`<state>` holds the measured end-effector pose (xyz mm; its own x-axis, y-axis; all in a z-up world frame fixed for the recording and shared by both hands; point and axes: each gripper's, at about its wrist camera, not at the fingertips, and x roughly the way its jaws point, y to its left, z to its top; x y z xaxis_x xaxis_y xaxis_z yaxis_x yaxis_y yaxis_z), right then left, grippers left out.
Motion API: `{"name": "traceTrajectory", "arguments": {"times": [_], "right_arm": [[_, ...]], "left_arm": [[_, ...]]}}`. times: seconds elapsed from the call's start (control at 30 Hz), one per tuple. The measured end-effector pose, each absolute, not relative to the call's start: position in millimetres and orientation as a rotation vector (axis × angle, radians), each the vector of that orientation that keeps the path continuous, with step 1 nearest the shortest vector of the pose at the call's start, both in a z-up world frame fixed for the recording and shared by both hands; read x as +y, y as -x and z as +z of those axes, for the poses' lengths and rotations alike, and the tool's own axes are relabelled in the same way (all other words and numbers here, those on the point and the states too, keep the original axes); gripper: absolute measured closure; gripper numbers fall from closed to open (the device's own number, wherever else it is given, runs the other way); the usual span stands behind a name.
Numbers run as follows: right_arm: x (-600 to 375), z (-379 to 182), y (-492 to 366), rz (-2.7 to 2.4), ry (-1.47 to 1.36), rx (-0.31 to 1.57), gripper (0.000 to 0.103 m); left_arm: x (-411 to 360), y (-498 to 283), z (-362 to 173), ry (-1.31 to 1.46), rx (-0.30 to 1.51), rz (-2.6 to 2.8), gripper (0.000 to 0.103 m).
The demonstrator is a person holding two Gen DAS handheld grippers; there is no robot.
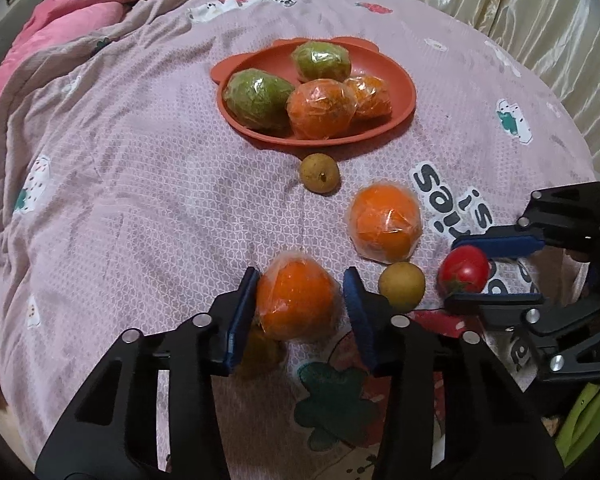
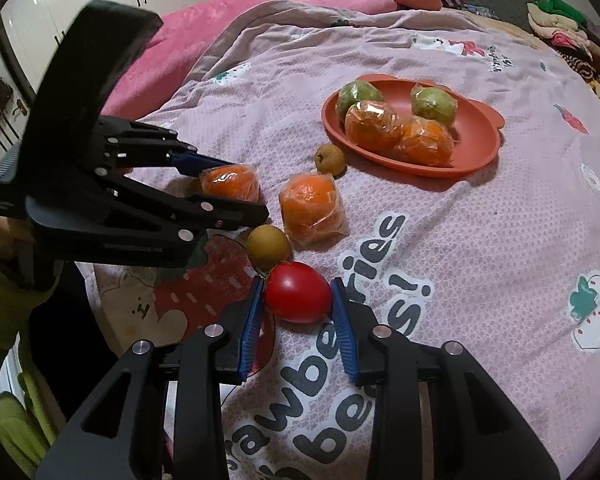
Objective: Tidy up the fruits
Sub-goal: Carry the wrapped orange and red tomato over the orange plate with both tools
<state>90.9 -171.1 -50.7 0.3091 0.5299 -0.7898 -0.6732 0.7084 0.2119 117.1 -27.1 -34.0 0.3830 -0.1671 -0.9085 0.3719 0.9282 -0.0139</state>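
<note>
My left gripper [image 1: 300,300] stands around a plastic-wrapped orange [image 1: 296,300] on the bed cover; its right pad shows a small gap to the fruit. It also shows in the right wrist view [image 2: 228,184]. My right gripper [image 2: 298,300] has its blue pads against both sides of a red tomato [image 2: 298,298], also seen in the left wrist view [image 1: 464,270]. An orange-red plate [image 1: 396,80] holds two wrapped green fruits and two wrapped oranges. Another wrapped orange [image 1: 384,222] and two small brown fruits [image 1: 402,286] [image 1: 319,172] lie loose.
The pink patterned bed cover [image 1: 140,200] fills both views. A pink blanket [image 2: 220,24] lies bunched at the far side, folded clothes [image 2: 556,24] beyond it. A cream curtain [image 1: 520,20] hangs at the far right. A further small fruit is half hidden under my left finger [image 1: 260,352].
</note>
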Motion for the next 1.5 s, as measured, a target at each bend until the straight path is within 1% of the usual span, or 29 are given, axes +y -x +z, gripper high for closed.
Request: {"name": "traceTrajectory", "arguments": {"times": [0.07,0.27,0.43,0.93,1.5], "right_arm": [[-173,-49,-92,0.798,0.162,0.97,0.071],[-180,-43,-94,0.791,0.142,0.958,0.071],[-188,-33,-99,0.775,0.13,0.934,0.071],[-214,-6,-131,0.709,0.091,0.858,0.071],[-223,0,-165,0.673,0.065,0.84,0.071]], "left_arm": [[-26,-119,-34,-0.2,1.13,-0.346,0.072],[-18,-122,-28,-0.133,1.122,-0.358,0.072],[-13,-123,-14,-0.087,1.082,-0.36,0.072],[-23,-150,16,-0.038,1.013,-0.356,0.073],[-24,-195,6,-0.017,1.035,-0.321,0.073]]}}
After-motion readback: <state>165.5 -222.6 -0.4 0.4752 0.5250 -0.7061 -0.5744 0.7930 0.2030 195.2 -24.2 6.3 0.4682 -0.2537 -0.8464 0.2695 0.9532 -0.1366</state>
